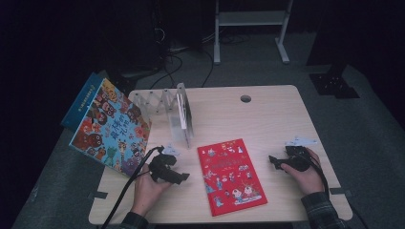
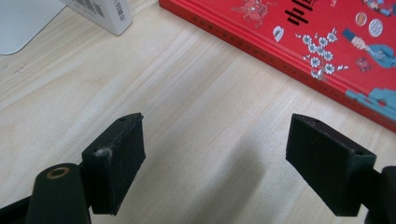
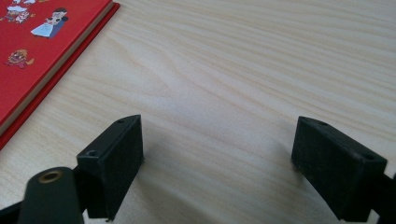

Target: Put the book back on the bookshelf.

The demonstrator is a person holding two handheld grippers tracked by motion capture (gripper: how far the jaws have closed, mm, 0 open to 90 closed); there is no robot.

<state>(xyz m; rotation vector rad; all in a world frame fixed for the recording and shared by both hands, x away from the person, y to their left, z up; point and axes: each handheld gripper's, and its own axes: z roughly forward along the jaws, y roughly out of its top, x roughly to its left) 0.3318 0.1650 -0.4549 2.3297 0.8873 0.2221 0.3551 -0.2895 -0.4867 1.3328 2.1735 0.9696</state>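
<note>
I've got the left gripper point(image 1: 179, 177) low over the table point(image 1: 282, 114), just left of the red book point(image 1: 231, 175). Jaws spread wide, nothing between them, only bare wood under them in the left gripper view point(image 2: 215, 158). The red book point(image 2: 327, 42) sits just beyond the jaw tips there, its spine edge running diagonally across the upper right.

Right gripper point(image 1: 274, 162) is on the other side of the book, near the right edge of the table, resting low with the hand wrapped around it. Jaws also released and empty in the right gripper view point(image 3: 217, 163); the red book's point(image 3: 42, 51) corner shows at upper left, apart from the jaws.

The red book lies flat, cover up, at the near centre of the table, between the two grippers, touching neither.

Far left of the table: a white folding rack point(image 1: 160, 102) with a thin white book point(image 1: 183, 112) standing in it. A large colourful picture book point(image 1: 111, 126) leans at the table's left edge, a blue one point(image 1: 80, 102) behind it.
</note>
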